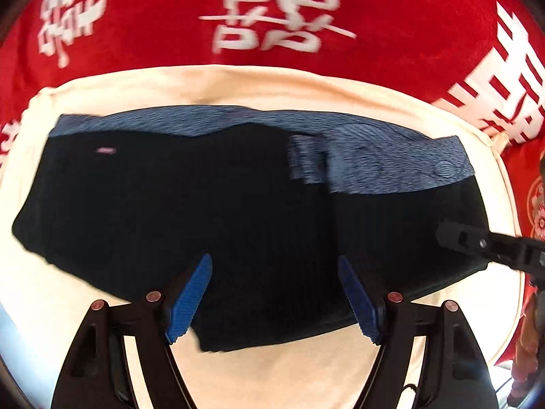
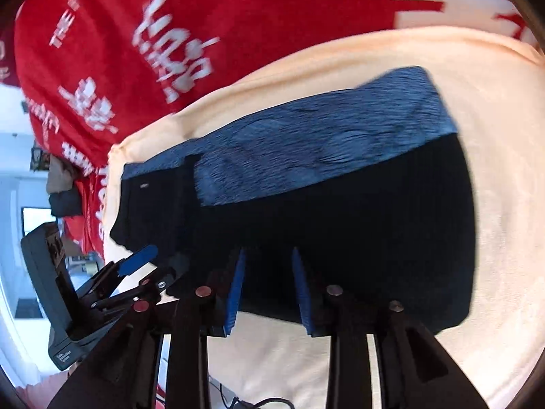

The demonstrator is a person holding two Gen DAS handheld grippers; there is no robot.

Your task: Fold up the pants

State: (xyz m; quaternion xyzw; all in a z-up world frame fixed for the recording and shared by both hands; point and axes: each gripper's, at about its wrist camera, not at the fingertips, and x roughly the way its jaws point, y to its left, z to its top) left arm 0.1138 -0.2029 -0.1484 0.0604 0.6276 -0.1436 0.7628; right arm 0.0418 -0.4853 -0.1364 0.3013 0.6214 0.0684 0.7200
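Black pants (image 1: 204, 225) folded flat (blue-grey waistband on top), on cream cloth (image 1: 272, 375)

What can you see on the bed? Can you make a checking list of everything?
Surface: cream cloth over a red blanket with white lettering.
Job's things: dark pants, folded compact, blue waistband along the far edge.
Clutter: nothing seen on the cloth.
Grippers: left gripper open over the pants' near edge; right gripper open, narrower.
Cables: dark cable at the bottom edge.
Surroundings: bright room, blurred.
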